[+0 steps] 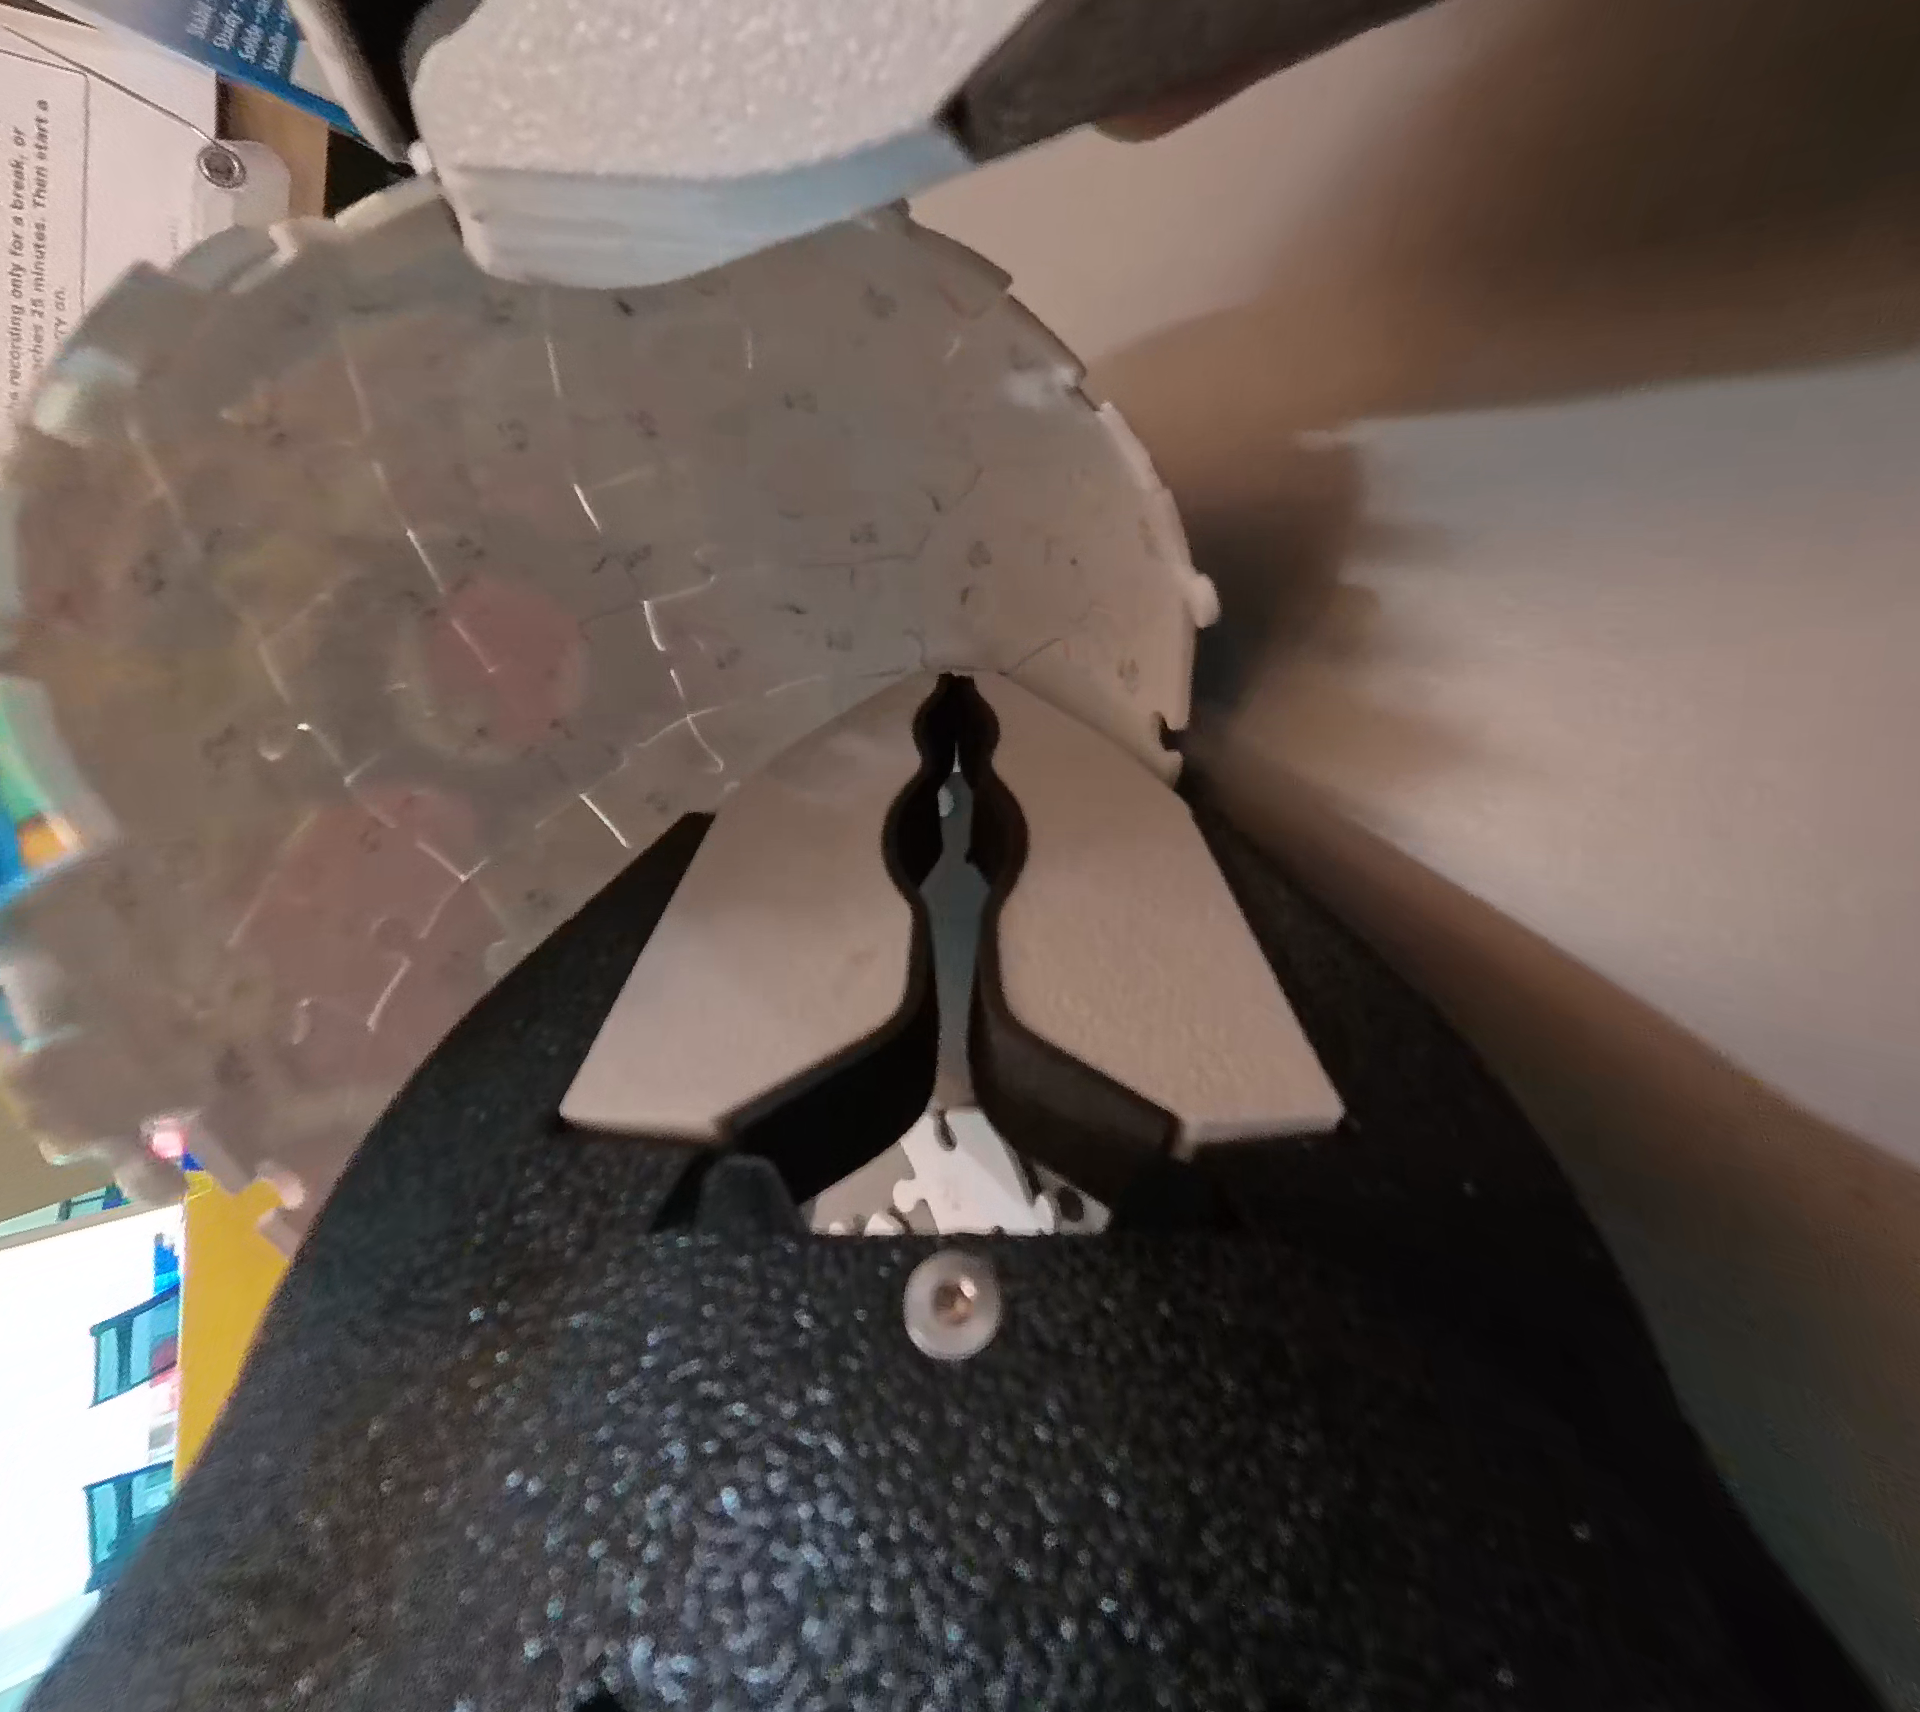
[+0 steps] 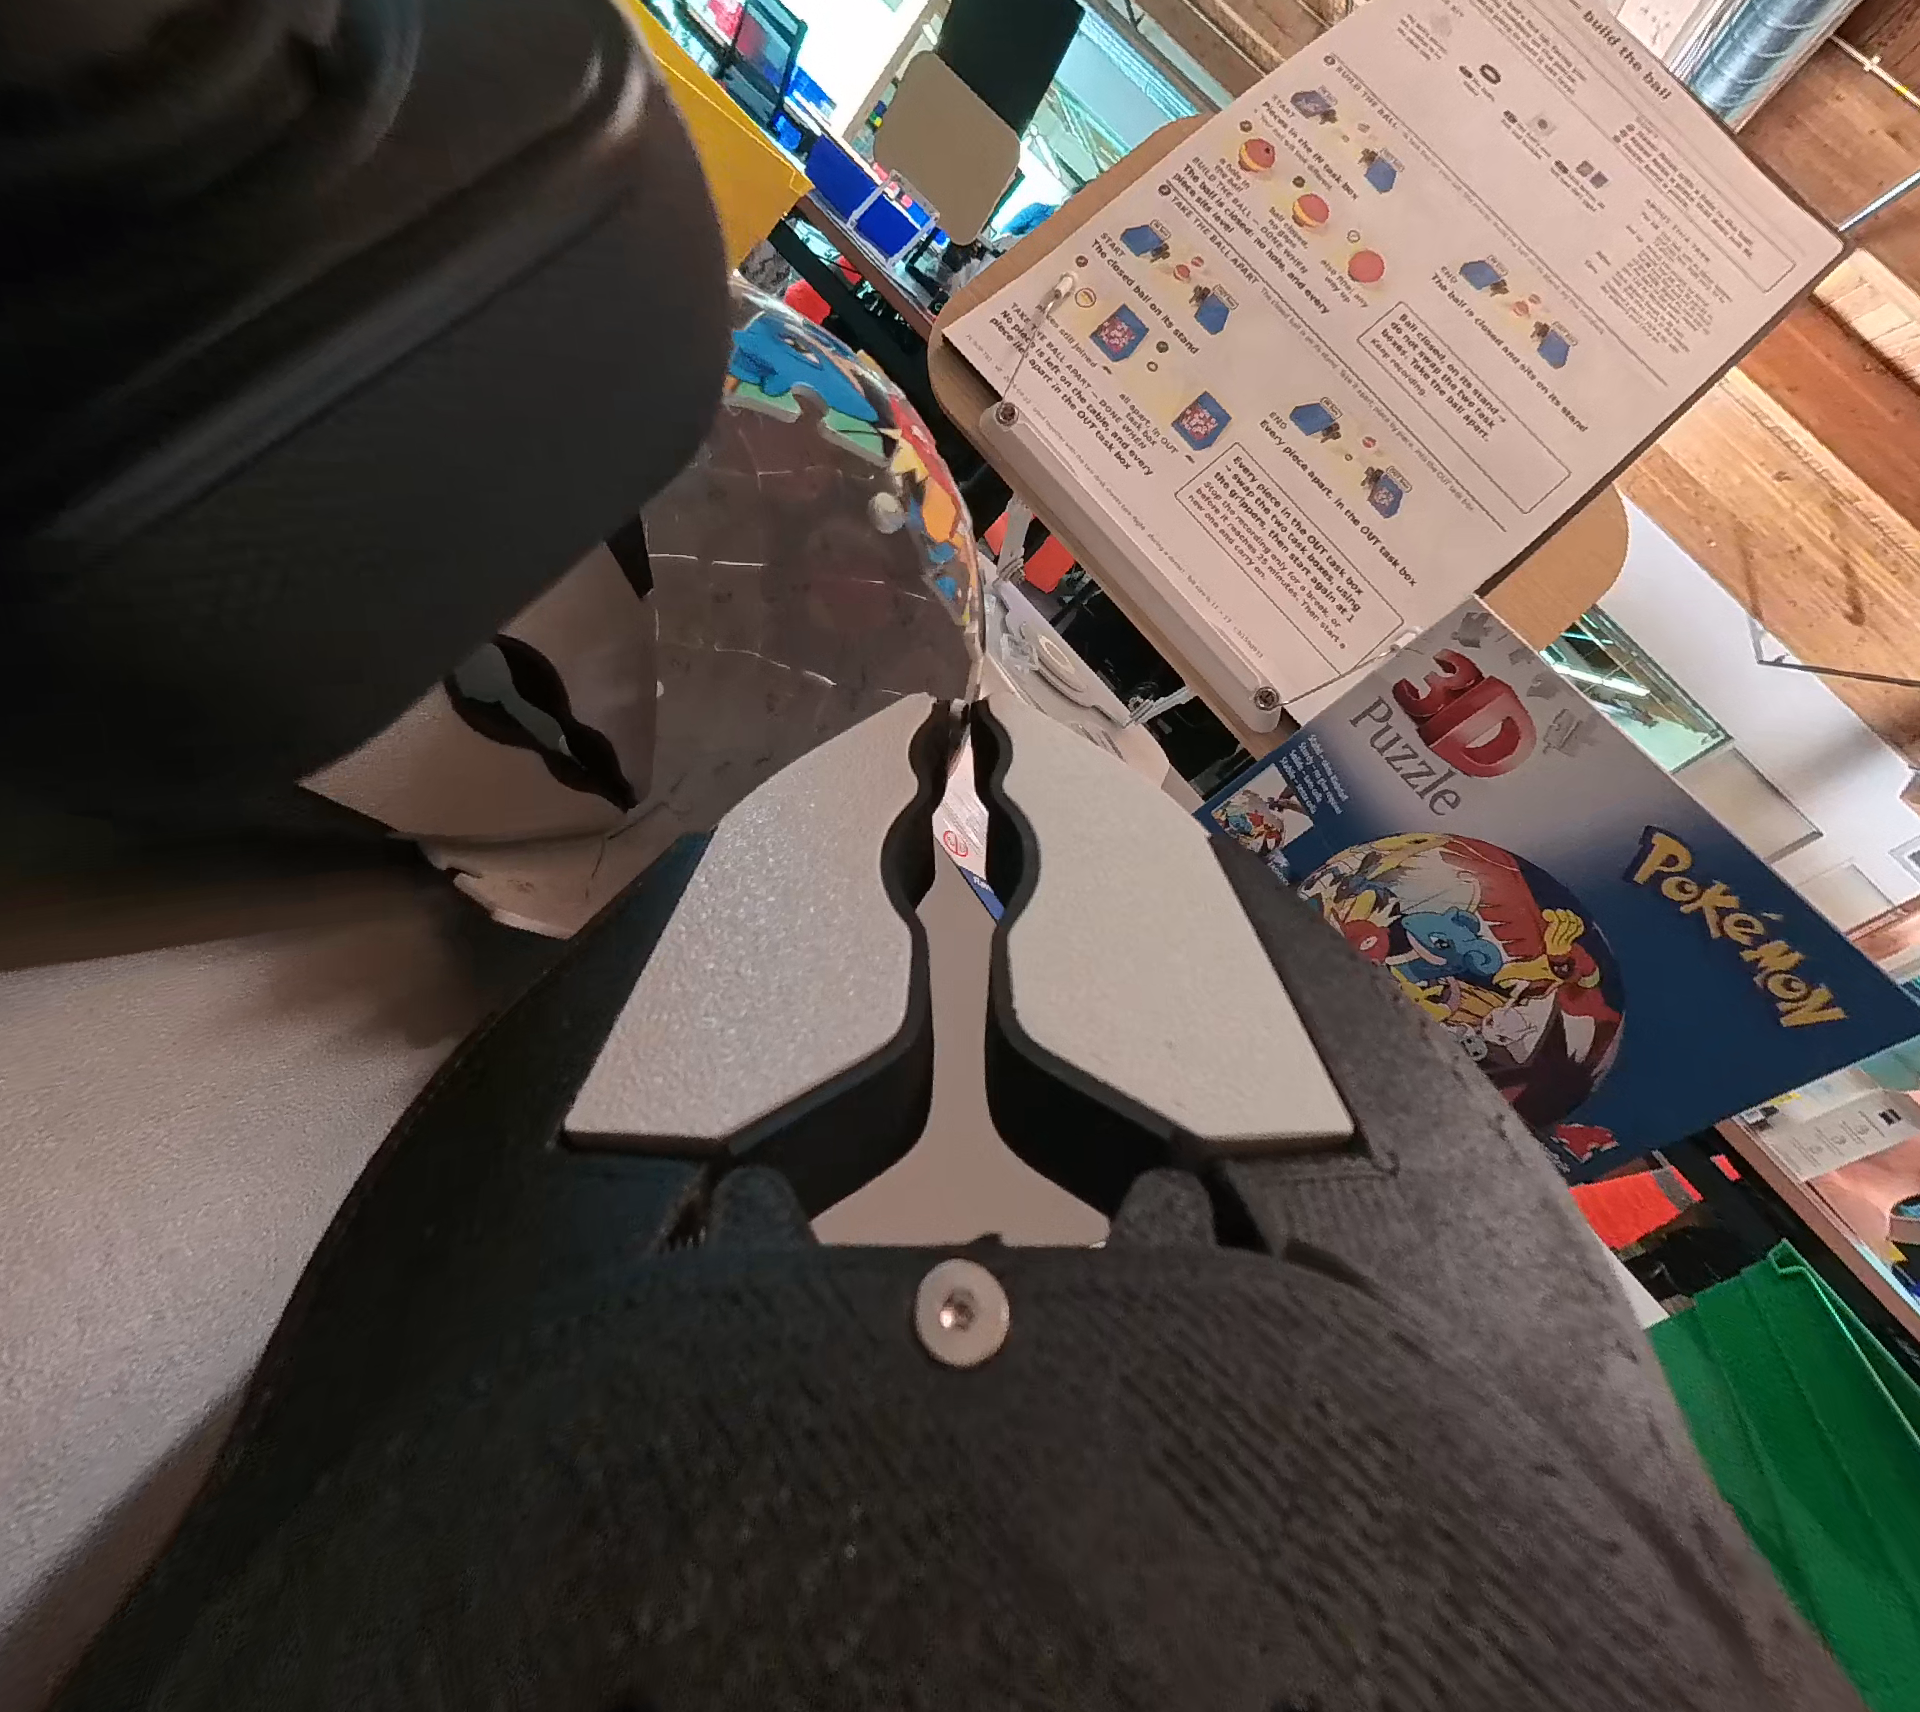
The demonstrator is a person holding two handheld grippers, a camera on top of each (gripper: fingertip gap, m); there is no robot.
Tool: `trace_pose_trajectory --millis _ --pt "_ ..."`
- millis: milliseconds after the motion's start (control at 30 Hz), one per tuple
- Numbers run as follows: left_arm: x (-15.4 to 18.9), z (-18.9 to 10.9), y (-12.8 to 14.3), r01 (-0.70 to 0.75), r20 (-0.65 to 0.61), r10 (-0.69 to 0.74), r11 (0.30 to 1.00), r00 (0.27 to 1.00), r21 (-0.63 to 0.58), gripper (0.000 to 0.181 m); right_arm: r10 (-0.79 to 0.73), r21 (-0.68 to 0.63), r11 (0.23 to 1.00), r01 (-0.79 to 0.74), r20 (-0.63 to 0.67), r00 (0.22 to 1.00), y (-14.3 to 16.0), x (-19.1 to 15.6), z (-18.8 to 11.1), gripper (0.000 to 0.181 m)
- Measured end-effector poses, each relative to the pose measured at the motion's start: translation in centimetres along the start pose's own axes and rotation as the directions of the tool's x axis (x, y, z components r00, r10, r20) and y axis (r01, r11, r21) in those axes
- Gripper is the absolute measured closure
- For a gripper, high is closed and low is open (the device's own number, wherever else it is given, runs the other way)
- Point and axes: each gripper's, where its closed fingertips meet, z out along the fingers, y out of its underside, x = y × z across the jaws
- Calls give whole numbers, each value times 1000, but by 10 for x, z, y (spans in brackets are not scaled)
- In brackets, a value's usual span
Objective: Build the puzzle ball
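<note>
The partly built puzzle ball (image 1: 644, 519) is a curved shell of joined pieces. Its grey inner side faces the left wrist view. Its coloured outer side shows in the right wrist view (image 2: 831, 415). My left gripper (image 1: 958, 706) is shut on the shell's lower rim. It shows as a dark body at the left of the right wrist view (image 2: 312, 312). My right gripper (image 2: 958, 717) is shut on another part of the rim. Its white finger pad (image 1: 727, 52) sits over the shell's top edge in the left wrist view. A few loose pieces (image 1: 956, 1184) show through the gap behind my left fingers.
An instruction sheet on a tilted board (image 2: 1403, 291) stands ahead, with the blue puzzle box (image 2: 1558, 914) below it. A green bin (image 2: 1818, 1454) is at the right and a yellow bin (image 2: 748, 145) at the far left. A white table surface (image 2: 156, 1195) lies below. Some 9 centimetres of space lies between my two pairs of fingers.
</note>
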Motion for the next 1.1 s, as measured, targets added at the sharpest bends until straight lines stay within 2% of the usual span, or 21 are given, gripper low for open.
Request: trace_pose_trajectory --millis 100,200,367,467,600,700,800,1100 --pt "-6 -2 0 47 56 -48 999 997 16 181 -10 -7 1000 10 -6 1000 1 1 0 177" --pt "-10 -17 -1 52 118 -58 997 991 53 181 -15 -9 1000 15 -9 1000 1 1 0 177" --pt "-13 -41 10 25 169 -30 999 985 32 181 -18 -7 1000 18 -10 1000 1 1 0 177" --pt "-10 -50 4 55 145 -68 994 987 90 181 -16 -1 1000 16 -9 1000 0 1 -1 177" --pt "-10 -40 -2 36 146 -44 998 988 56 181 -27 2 1000 27 -10 1000 -2 0 -1 177" --pt "-3 -26 -7 58 80 -60 998 995 35 181 -27 2 1000 27 -10 1000 -2 0 -1 177" --pt "-1 -15 -3 57 65 -56 998 996 -19 181 -24 5 1000 24 -8 1000 -2 0 -1 177" --pt "3 -3 -1 87 19 -85 992 996 -95 181 -15 1 1000 15 -3 1000 -1 0 0 177"
